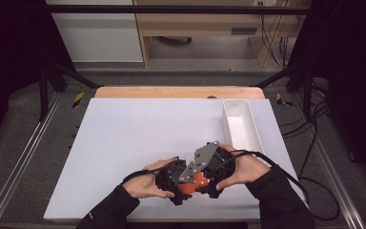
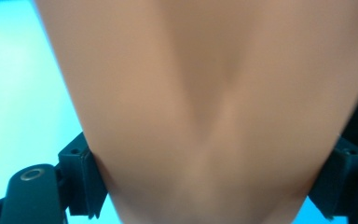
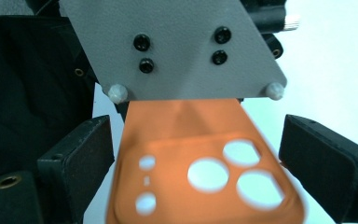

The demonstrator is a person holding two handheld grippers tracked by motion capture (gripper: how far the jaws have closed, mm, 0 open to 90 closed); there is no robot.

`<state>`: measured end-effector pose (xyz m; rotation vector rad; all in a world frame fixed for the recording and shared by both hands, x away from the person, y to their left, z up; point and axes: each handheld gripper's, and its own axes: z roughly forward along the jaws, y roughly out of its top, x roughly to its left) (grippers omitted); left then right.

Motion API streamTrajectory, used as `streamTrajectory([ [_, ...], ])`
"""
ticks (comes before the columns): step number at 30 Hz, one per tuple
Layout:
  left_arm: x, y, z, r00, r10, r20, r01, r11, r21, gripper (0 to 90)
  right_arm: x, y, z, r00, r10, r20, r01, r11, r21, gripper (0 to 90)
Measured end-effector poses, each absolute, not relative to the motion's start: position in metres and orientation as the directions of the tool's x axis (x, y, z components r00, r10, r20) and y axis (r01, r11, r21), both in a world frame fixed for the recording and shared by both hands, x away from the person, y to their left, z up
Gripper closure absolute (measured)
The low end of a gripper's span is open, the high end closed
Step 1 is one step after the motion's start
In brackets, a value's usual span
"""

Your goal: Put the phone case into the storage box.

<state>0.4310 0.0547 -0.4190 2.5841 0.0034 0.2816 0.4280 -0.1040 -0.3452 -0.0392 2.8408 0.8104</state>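
Orange silicone phone case [image 3: 200, 172], soft, with round camera cut-outs at one end; item in hand. It sits at the near middle of the white table [image 1: 124, 143], raised between the two grippers, its orange edge showing under the grey plate [image 1: 198, 162] in the high view.

Left gripper [image 1: 169, 179]: held in the person's left hand [image 1: 145, 183]. In the left gripper view the case, blurred and close, spans the whole gap, and both pads [image 2: 81, 179] press its sides, so these jaws clamp the case at a wide setting. Judged purpose: to steady it for the other hand.

Right gripper [image 3: 193, 158]: held in the right hand [image 1: 240, 169], facing the left gripper closely. Its jaws stand apart on either side of the cut-out end; a gap shows on each side, no pad touching. Judged purpose: a released or not-yet-taken hold, leaving the left grip to carry the case.

White tray [image 1: 255, 129]: long, narrow, at the far right of the table, well apart from the case. A likely destination, though this cannot be confirmed.

Black sleeves [image 1: 276, 200]: enter from the near edge.
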Motion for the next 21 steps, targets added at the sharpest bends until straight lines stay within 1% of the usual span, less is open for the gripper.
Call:
streamTrajectory([
  [4, 0.432, 0.056, -0.419, 0.971, 0.070, 0.230, -0.060, -0.856, 0.513, 15.4, 0.428, -0.108, -0.343, -0.978, 0.032, -0.206, -0.081, 0.851, 0.520, 7.7],
  [9, 0.434, 0.057, -0.420, 0.970, 0.085, 0.228, -0.046, -0.857, 0.513, 15.5, 0.429, -0.113, -0.339, -0.974, 0.055, -0.221, -0.074, 0.841, 0.536, 7.4],
  [13, 0.437, 0.059, -0.420, 0.970, 0.085, 0.228, -0.045, -0.857, 0.514, 15.5, 0.429, -0.121, -0.333, -0.968, 0.081, -0.236, -0.071, 0.817, 0.572, 6.8],
  [21, 0.440, 0.062, -0.420, 0.975, 0.098, 0.201, -0.030, -0.834, 0.551, 15.5, 0.427, -0.149, -0.326, -0.961, 0.140, -0.238, -0.053, 0.752, 0.657, 5.7],
])
